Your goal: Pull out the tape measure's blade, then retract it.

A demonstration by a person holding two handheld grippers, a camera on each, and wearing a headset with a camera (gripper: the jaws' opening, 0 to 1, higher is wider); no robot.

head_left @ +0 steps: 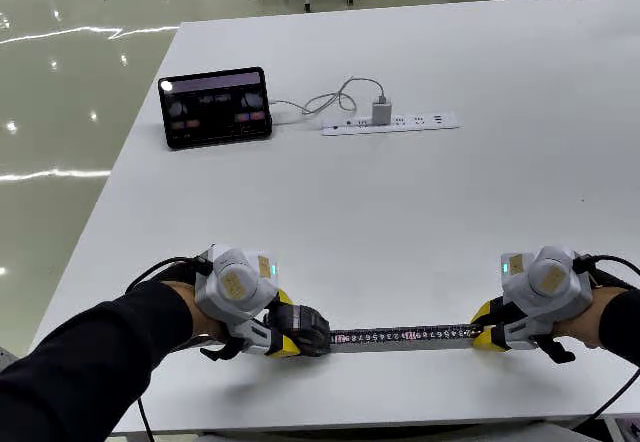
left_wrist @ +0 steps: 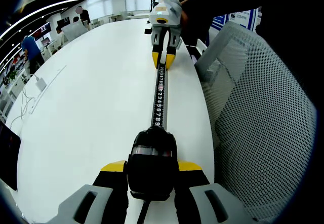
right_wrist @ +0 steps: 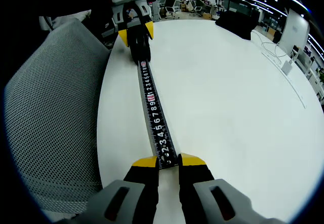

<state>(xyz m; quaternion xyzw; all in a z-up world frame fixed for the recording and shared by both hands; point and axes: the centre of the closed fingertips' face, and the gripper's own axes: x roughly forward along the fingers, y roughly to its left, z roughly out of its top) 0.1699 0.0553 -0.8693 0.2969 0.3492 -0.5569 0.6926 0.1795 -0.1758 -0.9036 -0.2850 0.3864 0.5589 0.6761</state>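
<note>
White table point(head_left: 450, 192), glossy pale floor point(head_left: 70, 62) catching glare, grey mesh chair point(left_wrist: 263, 122) alongside, strip lights point(left_wrist: 50, 9) overhead, desks point(right_wrist: 192, 6) far back.

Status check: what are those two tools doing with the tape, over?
Left tool shut on tape measure case. Right tool shut on blade tip. Blade out, flat on table. Tablet, power strip far back, off its line.

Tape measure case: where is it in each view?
Head view: case bottom left, in the left gripper.
Left gripper view: case bottom centre, between the jaws.
Right gripper view: case top left, in the left gripper.
Shared landmark: the blade, running from case to right gripper.
</note>
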